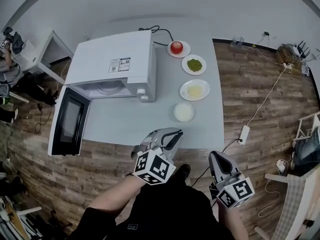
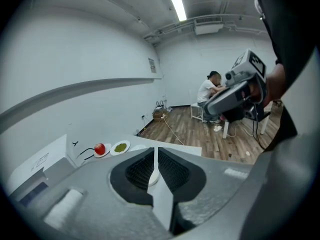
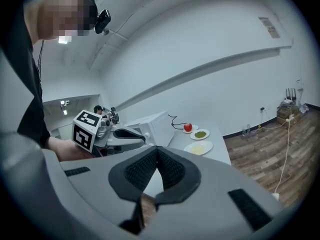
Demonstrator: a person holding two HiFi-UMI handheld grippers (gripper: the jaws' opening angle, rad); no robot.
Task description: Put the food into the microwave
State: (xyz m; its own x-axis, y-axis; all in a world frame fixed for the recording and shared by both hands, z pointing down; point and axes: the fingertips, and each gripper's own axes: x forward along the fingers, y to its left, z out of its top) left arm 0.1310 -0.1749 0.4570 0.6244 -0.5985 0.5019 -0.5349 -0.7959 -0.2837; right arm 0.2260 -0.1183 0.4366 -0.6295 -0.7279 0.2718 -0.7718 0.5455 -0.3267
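Note:
A white microwave stands on the grey table with its door swung open to the left and its cavity empty. To its right lies a row of dishes: a red fruit on a small plate, a plate of green food, a plate of pale yellow food and a white dish. My left gripper hovers at the table's near edge, shut and empty. My right gripper is lower right, off the table, shut with nothing between its pads.
A white power strip and its cables lie on the wooden floor right of the table. A cable runs behind the microwave. Chairs stand at the far right, and a person sits at a desk far left.

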